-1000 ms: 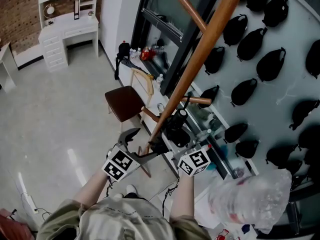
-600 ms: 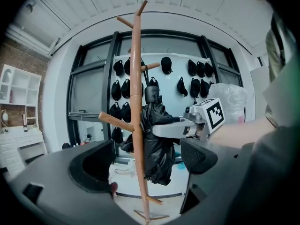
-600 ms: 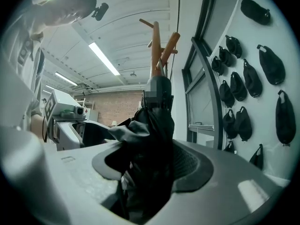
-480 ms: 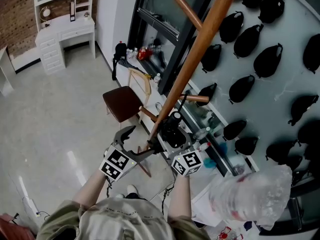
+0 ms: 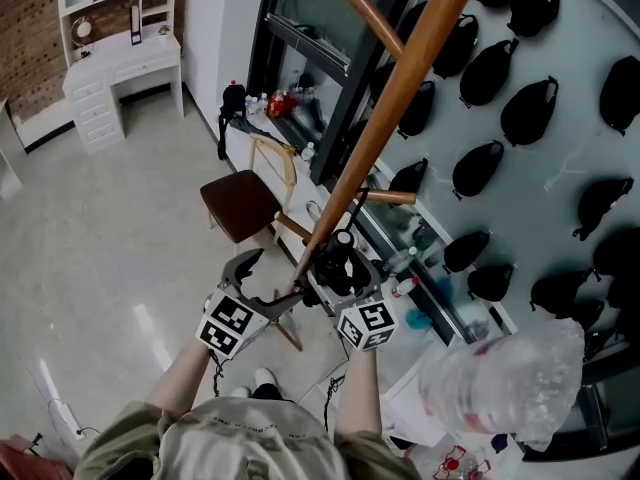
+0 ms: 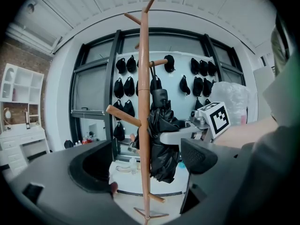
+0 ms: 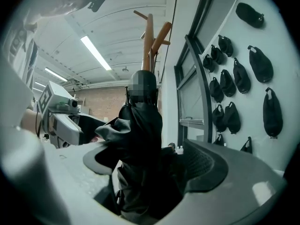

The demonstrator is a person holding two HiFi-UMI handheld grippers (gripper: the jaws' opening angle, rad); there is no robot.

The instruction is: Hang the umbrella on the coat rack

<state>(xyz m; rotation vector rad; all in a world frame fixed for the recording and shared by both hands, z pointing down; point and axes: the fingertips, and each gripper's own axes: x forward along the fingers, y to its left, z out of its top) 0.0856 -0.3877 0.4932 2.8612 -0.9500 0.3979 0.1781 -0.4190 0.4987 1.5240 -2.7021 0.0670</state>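
Vertically beside the coat rack (image 6: 144, 78): black umbrella (image 6: 164, 144), handle uppermost.

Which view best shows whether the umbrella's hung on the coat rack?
The left gripper view: the whole black umbrella hangs beside the pole, its strap running up to a peg. The head view shows just its top from above; the right gripper view, only close-up folds.
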